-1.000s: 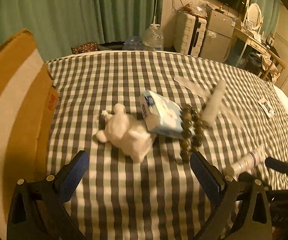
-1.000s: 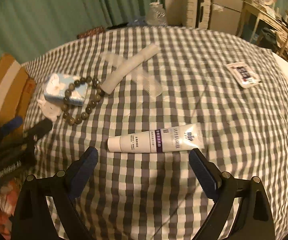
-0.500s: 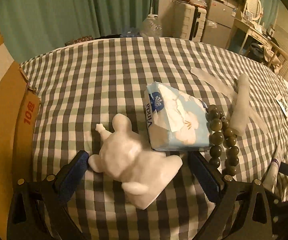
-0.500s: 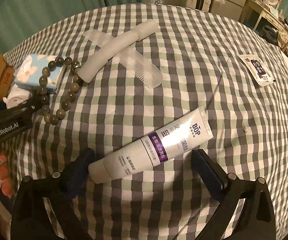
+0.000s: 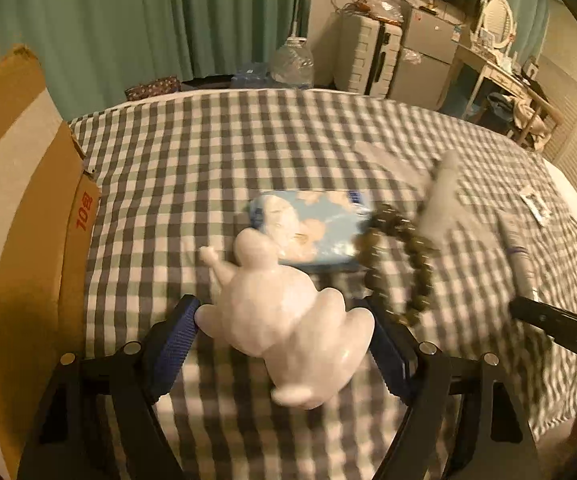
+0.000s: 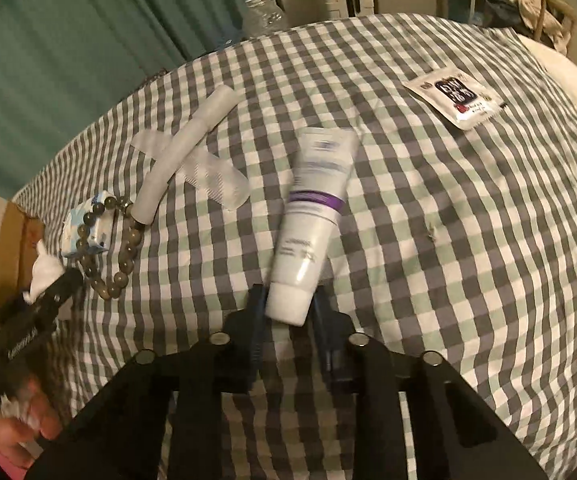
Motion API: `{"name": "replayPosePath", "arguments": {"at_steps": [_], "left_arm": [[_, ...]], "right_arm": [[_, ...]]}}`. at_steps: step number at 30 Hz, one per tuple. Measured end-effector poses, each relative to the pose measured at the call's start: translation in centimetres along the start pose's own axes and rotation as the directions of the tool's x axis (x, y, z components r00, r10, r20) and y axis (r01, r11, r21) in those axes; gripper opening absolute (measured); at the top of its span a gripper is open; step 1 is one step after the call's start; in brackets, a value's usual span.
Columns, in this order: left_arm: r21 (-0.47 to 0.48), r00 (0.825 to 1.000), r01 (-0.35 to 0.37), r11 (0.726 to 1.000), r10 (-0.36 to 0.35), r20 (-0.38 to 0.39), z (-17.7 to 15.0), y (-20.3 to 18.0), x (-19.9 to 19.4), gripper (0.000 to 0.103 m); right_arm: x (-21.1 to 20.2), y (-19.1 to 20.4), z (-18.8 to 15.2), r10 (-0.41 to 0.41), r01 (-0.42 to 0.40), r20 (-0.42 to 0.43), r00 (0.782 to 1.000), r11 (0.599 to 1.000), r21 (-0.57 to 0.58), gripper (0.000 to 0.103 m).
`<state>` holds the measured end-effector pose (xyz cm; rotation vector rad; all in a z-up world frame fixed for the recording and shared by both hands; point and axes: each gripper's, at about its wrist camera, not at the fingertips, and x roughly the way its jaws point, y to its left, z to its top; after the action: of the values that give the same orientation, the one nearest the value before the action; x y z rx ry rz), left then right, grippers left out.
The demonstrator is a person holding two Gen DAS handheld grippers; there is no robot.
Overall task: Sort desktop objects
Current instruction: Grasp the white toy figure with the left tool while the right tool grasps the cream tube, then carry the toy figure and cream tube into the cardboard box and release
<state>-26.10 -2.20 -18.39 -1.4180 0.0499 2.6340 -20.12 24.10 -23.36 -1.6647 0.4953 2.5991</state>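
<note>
My left gripper [image 5: 284, 332] is shut on a white bear figurine [image 5: 284, 312], its blue pads against the figurine's sides. My right gripper [image 6: 288, 312] is shut on the cap end of a white tube with a purple band [image 6: 312, 216]. A blue tissue pack [image 5: 316, 228], a brown bead bracelet [image 5: 400, 264] and a white cylinder [image 5: 444, 196] lie on the checked cloth [image 5: 208, 152]. The right wrist view also shows the bracelet [image 6: 108, 248], the cylinder [image 6: 184, 152], a clear comb [image 6: 208, 172] and a small sachet [image 6: 454, 94].
A cardboard box [image 5: 16, 208] stands along the left edge of the cloth. Beyond the far edge are green curtains [image 5: 128, 20], a water jug [image 5: 292, 64], suitcases and a desk. The left gripper's body [image 6: 28, 320] shows at the left of the right wrist view.
Both grippers have closed: the left onto the bear figurine, the right onto the tube's cap end. The tube has turned from slanted to pointing away from the right gripper.
</note>
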Motion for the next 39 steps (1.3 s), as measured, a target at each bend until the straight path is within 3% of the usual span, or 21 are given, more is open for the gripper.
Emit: {"name": "replayPosePath", "arguments": {"at_steps": [8, 14, 22, 29, 39], "left_arm": [[0.044, 0.999, -0.012, 0.999, 0.01, 0.037, -0.4, -2.3, -4.3, 0.083], [0.034, 0.995, 0.011, 0.999, -0.014, 0.103, 0.3, -2.7, -9.3, 0.083], [0.036, 0.979, 0.024, 0.999, -0.031, 0.199, 1.4, -1.7, -16.0, 0.082], [-0.017, 0.959, 0.023, 1.0, -0.018, 0.283, 1.8, 2.0, -21.7, 0.083], [-0.159, 0.953, -0.097, 0.983, 0.138, 0.27, 1.1, 12.8, -25.0, 0.083]], "right_arm": [[-2.4, 0.6, -1.4, 0.054, -0.052, 0.05, 0.997, 0.998, -0.041, 0.019], [-6.8, 0.2, -1.3, 0.076, -0.07, 0.12, 0.99, 0.996, -0.053, 0.019], [-11.2, 4.9, -1.9, 0.132, -0.114, 0.181, 0.975, 0.988, -0.104, 0.019], [-16.7, 11.3, -3.6, 0.221, -0.159, 0.238, 0.946, 0.954, -0.256, 0.019], [-18.7, 21.6, -4.5, 0.33, -0.226, 0.199, 0.923, 0.881, -0.415, 0.019]]}}
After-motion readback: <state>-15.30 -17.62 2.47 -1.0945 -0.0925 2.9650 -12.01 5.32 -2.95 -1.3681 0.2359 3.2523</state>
